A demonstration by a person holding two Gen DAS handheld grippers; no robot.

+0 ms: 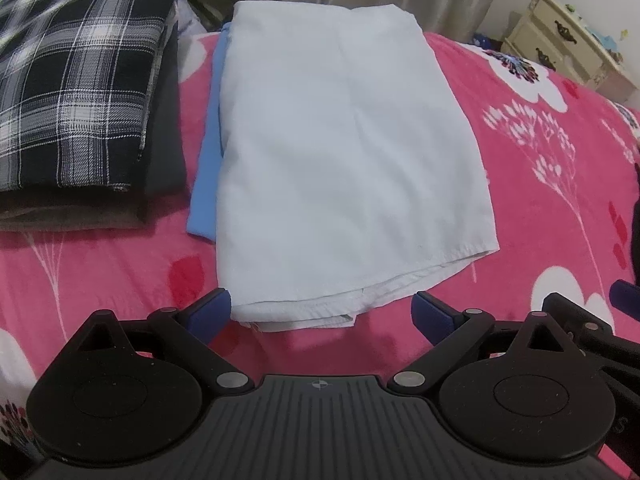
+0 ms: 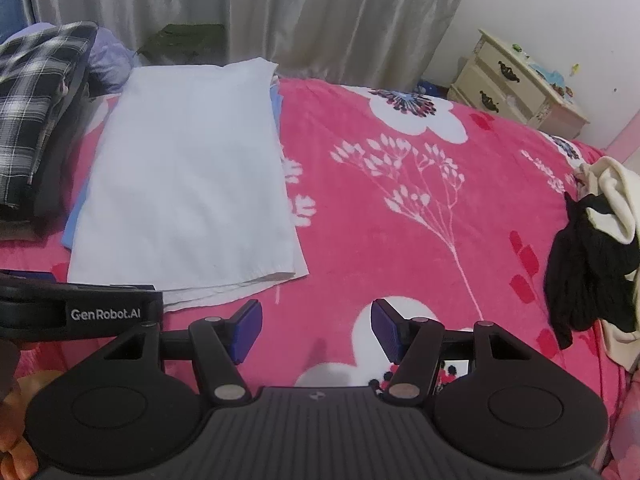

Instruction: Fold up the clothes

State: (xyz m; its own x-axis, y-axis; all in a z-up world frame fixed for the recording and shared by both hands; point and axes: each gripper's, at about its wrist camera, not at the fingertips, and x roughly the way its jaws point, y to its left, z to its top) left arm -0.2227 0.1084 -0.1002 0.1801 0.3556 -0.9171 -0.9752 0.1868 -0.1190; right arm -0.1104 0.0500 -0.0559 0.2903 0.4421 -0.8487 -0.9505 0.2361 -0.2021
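Here, a folded white cotton garment (image 1: 340, 152) lies flat on the pink floral fleece bed blanket (image 1: 540, 200), atop a light-blue folded cloth (image 1: 206, 184) peeking out at its 9 o'clock side. The left hand-held gripper (image 1: 322, 312) hovers spread at its 6 o'clock edge, pinching nothing. The right hand-held gripper (image 2: 316, 330) is also spread and empty over bare blanket. A black-and-white plaid folded shirt (image 1: 72, 76) sits at 10 o'clock.

Folded white garment (image 1: 340, 152) flat atop blue one (image 1: 206, 176) (edges showing)
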